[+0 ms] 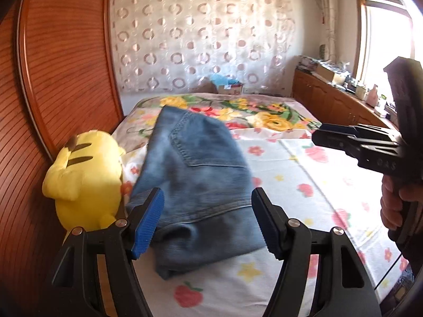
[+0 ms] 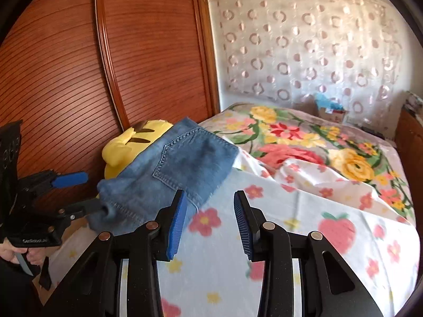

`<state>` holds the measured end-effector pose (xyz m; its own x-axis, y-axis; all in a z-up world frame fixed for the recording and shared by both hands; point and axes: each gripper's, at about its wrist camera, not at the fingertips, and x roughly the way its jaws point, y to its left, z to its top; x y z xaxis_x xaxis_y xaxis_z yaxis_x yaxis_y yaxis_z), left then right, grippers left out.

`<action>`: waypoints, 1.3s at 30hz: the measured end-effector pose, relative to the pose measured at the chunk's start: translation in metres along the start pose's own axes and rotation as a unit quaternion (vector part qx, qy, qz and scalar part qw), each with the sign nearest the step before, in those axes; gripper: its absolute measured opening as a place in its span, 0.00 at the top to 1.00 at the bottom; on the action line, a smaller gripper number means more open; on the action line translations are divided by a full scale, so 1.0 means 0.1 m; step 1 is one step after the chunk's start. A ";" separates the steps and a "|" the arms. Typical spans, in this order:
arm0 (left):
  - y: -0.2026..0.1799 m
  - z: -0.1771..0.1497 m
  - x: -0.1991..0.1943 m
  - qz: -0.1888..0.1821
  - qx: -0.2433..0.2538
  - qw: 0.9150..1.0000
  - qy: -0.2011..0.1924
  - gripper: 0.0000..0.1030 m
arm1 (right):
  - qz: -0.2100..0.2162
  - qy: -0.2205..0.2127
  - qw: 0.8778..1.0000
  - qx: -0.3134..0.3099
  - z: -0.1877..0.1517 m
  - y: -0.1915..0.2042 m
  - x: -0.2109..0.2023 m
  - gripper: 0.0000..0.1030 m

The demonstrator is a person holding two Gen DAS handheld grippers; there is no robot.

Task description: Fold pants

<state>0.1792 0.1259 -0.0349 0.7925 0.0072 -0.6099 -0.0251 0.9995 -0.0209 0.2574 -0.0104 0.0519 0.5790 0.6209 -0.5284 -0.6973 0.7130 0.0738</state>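
Blue jeans (image 1: pixel 195 174), folded into a thick bundle with a back pocket facing up, lie on the floral bed sheet (image 1: pixel 304 211) near its left side. My left gripper (image 1: pixel 208 192) is open just in front of the bundle's near edge, its blue pads clear of the cloth. In the right wrist view the jeans (image 2: pixel 174 174) lie left of centre, and the left gripper (image 2: pixel 88 191) stands open beside their left end. My right gripper (image 2: pixel 210 194) is open over bare sheet to the right of the jeans, with nothing between its fingers. It shows at the right edge in the left wrist view, right gripper (image 1: pixel 317 133), held by a hand.
A yellow plush toy (image 1: pixel 84 174) leans on the ribbed wooden panel (image 1: pixel 53 79) just left of the jeans. A flowered blanket (image 2: pixel 304 142) covers the far half of the bed. A cardboard box (image 1: pixel 230 87) sits at the bed's far end, and a cluttered wooden cabinet (image 1: pixel 338 100) stands under the window on the right.
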 end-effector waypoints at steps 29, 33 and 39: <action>-1.16 -0.01 -0.92 -0.039 0.042 0.995 -0.077 0.22 | -0.106 -0.075 0.990 0.053 -0.87 0.25 -2.01 0.58; -1.25 0.03 -1.02 -0.038 0.045 0.995 -0.085 0.22 | -0.112 -0.090 0.988 0.064 -0.91 0.26 -2.24 0.57; -1.45 0.06 -1.22 -0.046 0.056 0.992 -0.100 0.22 | -0.134 -0.116 0.982 0.069 -0.97 0.39 -2.55 0.49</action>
<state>0.0896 -0.0198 0.0470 0.8938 -0.0901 -0.4392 0.1125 0.9933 0.0251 0.0417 -0.1720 0.1074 0.8263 0.4507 -0.3378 -0.4520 0.8884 0.0800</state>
